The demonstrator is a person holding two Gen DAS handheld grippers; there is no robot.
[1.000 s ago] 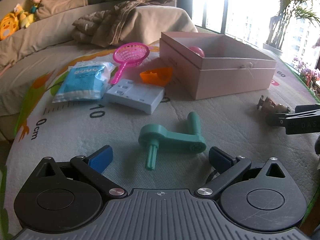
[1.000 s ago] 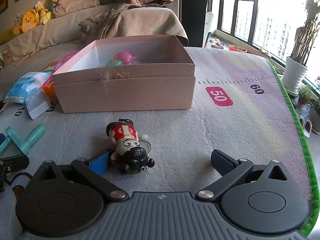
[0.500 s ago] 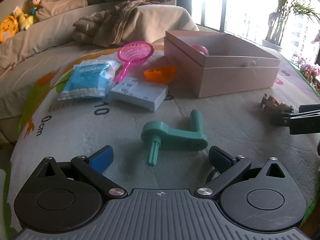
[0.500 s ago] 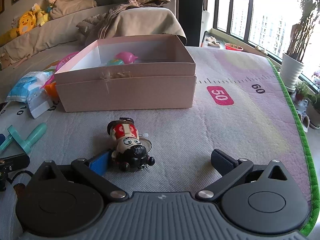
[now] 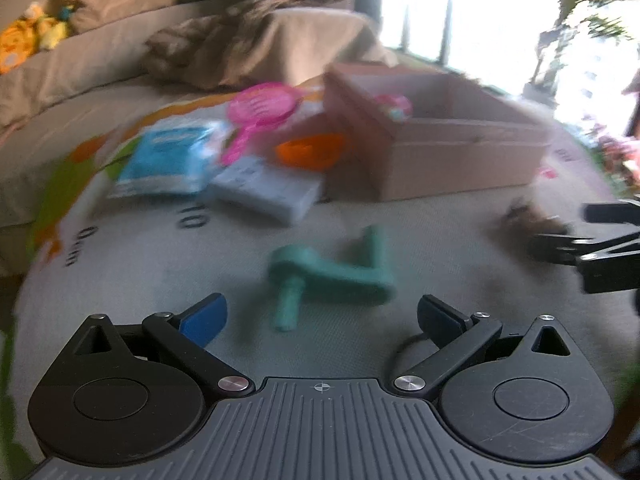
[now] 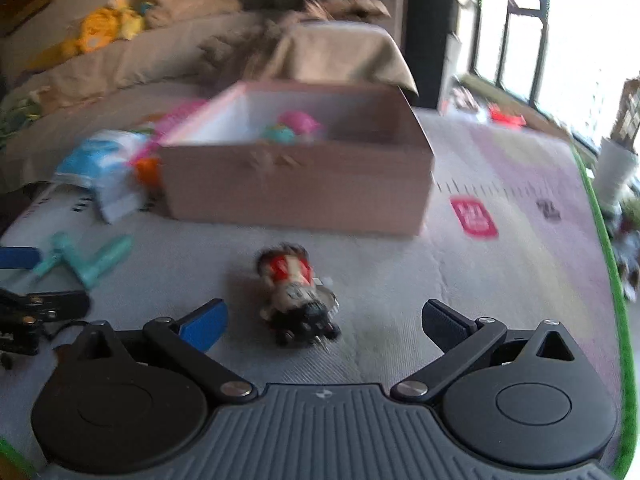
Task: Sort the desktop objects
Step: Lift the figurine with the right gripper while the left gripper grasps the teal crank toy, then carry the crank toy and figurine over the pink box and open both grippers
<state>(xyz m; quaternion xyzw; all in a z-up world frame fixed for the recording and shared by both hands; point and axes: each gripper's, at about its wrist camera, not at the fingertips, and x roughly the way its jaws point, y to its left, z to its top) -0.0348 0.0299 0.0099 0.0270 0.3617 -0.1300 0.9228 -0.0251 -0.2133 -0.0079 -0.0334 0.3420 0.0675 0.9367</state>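
Two claws are lined up on separate targets: our left claw (image 5: 322, 312) is spread wide just short of the teal plastic crank handle (image 5: 332, 268) lying flat on the grey measuring-tape play mat (image 6: 460, 280), and our right claw (image 6: 324, 320) is equally spread with the small red-and-white wind-up toy figure (image 6: 298, 296) lying between its blue-padded fingers (image 6: 206, 322), untouched. We judge this the approach step before the grasps. Next we must ease each claw forward, close on its piece, then carry both to the open pink cardboard box (image 6: 296, 184), which already holds a few toys.
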